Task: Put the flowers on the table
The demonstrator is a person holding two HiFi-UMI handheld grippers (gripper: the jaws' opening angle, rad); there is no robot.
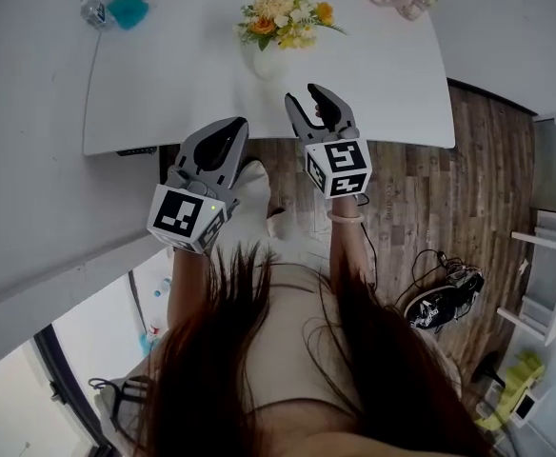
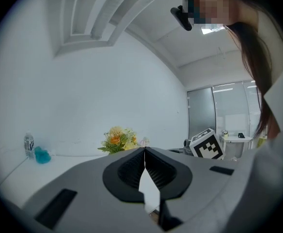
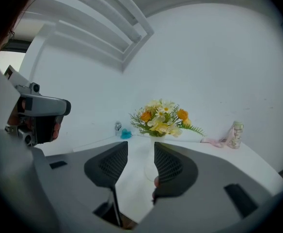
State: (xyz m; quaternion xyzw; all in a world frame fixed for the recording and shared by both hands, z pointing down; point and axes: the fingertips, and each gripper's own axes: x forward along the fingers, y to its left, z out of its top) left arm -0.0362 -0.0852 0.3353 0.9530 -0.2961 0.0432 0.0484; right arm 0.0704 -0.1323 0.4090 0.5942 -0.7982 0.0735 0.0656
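Tongs both empty, flowers (image 1: 287, 19) sitting on the tabletop (image 1: 164, 93)
So the left tongs (image 2: 144, 150) are pressed together, right tongs (image 3: 140, 148) spread with nothing between; flowers stand by the far edge, roughly midway along.

Yellow-orange flowers (image 1: 286, 19), white vase (image 1: 267, 62), white table (image 1: 383, 74), brown wood floor (image 1: 449, 217), teal object (image 1: 128, 9)

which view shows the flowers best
The right gripper view: the flowers stand side-on, largest, with their white vase visible. The head view shows them from above, smaller. The left gripper view shows only small blooms, vase hidden.
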